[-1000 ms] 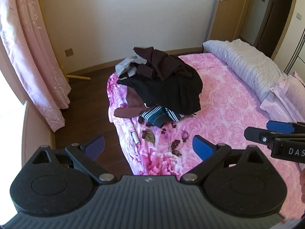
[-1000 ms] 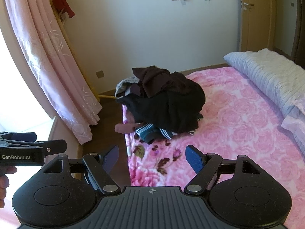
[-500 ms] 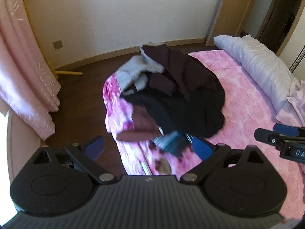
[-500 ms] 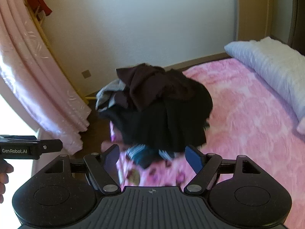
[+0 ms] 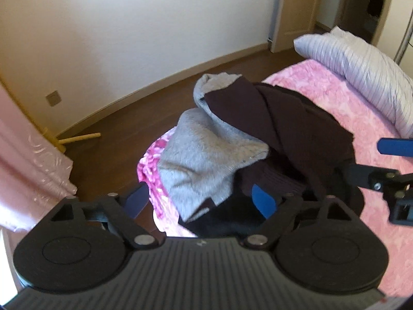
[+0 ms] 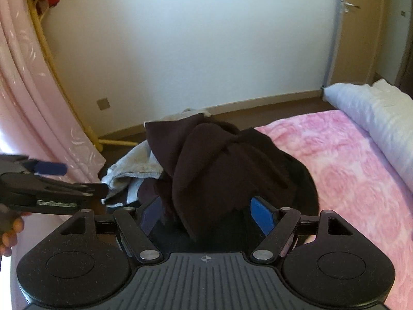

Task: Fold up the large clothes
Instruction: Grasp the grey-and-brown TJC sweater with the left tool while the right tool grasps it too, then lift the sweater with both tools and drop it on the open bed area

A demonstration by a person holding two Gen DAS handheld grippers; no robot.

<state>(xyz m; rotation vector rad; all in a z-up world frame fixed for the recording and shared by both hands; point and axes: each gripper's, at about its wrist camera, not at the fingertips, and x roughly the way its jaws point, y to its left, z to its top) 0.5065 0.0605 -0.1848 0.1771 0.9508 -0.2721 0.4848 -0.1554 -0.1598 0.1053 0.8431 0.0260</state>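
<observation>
While both cameras look down on the same heap of clothes point(image 6: 206, 170), the left gripper point(image 5: 200, 200) hangs with its blue-padded fingers spread wide and nothing between them; a grey garment point(image 5: 204, 155) of the heap lies just ahead of and between its fingertips, draped over the corner of the bed point(image 5: 335, 98). Whether a pad touches the cloth cannot be told. To the right of that grey piece, a dark maroon garment point(image 5: 278, 118) lies across the top of the heap, with black fabric under it.

From the right wrist view, the right gripper point(image 6: 206, 213) is likewise wide open and empty, and the maroon garment rises directly in front of it, its lower edge dropping between the two fingers. The grey garment peeks out ahead and to the left.

Each gripper shows in the other's view: the right one enters from the right edge of the left camera, and the left one from the left edge of the right camera, with a hand point(image 6: 10, 230) around its handle. White lettering runs along the side of that left gripper but is too blurred to read.

Ahead and to the right of both grippers, a pale striped quilt point(image 6: 374, 113) lies along the far side of the pink floral bed cover. A pink curtain point(image 6: 31, 108) hangs to the left.
</observation>
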